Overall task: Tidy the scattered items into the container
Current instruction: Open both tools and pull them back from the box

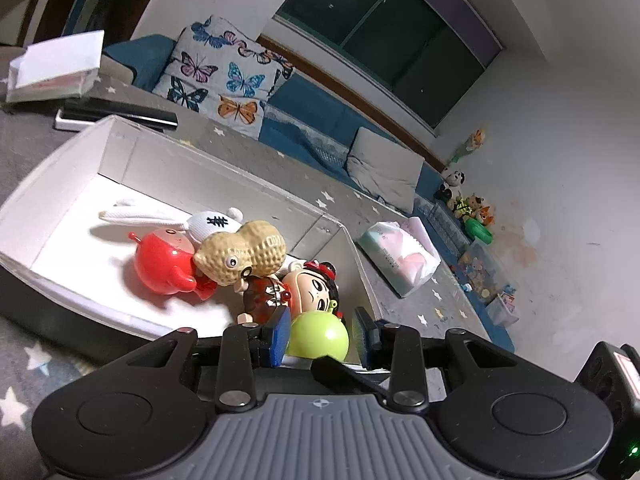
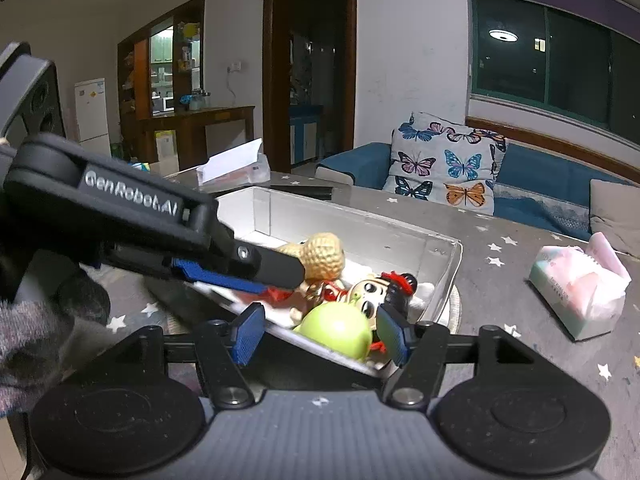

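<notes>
A white box [image 1: 60,168] [image 2: 444,248] on the grey star-print table holds several toys: a red round figure [image 1: 160,260], a peanut toy [image 1: 240,254] [image 2: 324,256], a white rabbit plush [image 1: 208,220], a black-haired doll [image 1: 316,286] [image 2: 376,292] and a green ball [image 1: 318,336] [image 2: 338,334]. My left gripper [image 1: 322,334] is open with the green ball between its blue pads [image 1: 280,334], a gap on the right side. My right gripper [image 2: 320,334] is open at the box's near rim, the green ball lying beyond its pads [image 2: 248,334]. The left gripper's body crosses the right wrist view.
A tissue pack [image 1: 400,258] [image 2: 580,292] lies on the table right of the box. A white paper box [image 1: 52,68] and a dark flat device [image 1: 116,114] sit behind the box. A blue sofa with a butterfly cushion [image 2: 444,164] stands behind the table.
</notes>
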A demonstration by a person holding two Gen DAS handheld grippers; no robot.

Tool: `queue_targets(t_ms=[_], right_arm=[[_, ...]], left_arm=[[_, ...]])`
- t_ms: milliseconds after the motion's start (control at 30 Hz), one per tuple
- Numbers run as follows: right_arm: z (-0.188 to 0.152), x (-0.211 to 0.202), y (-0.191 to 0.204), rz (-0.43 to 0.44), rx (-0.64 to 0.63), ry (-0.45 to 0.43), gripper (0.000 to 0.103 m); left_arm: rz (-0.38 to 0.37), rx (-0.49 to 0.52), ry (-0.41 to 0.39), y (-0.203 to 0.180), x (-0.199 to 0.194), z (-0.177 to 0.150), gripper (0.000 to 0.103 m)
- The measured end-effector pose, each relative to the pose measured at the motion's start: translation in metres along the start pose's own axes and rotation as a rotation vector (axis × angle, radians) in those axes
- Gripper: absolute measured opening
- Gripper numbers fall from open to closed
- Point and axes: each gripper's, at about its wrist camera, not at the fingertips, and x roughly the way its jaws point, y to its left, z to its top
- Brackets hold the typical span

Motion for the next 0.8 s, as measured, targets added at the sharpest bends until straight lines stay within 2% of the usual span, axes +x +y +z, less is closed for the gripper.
queue_targets(t_ms=[133, 233, 800], right_arm=[[-0.003, -0.008, 0.004, 0.007, 0.014, -0.006, 0.066], [-0.006, -0.015, 0.007, 0.003, 0.017, -0.017, 0.075], [-0.026, -0.038, 0.027, 0.005, 0.068, -0.019, 0.093]], left_arm=[[0.024, 0.016, -0.017, -0.002, -0.013, -0.005, 0.036], [0.059, 0.038, -0.025, -0.004, -0.021, -0.008, 0.036], [0.229, 0.098, -0.042, 0.004, -0.050, -0.044, 0.036]])
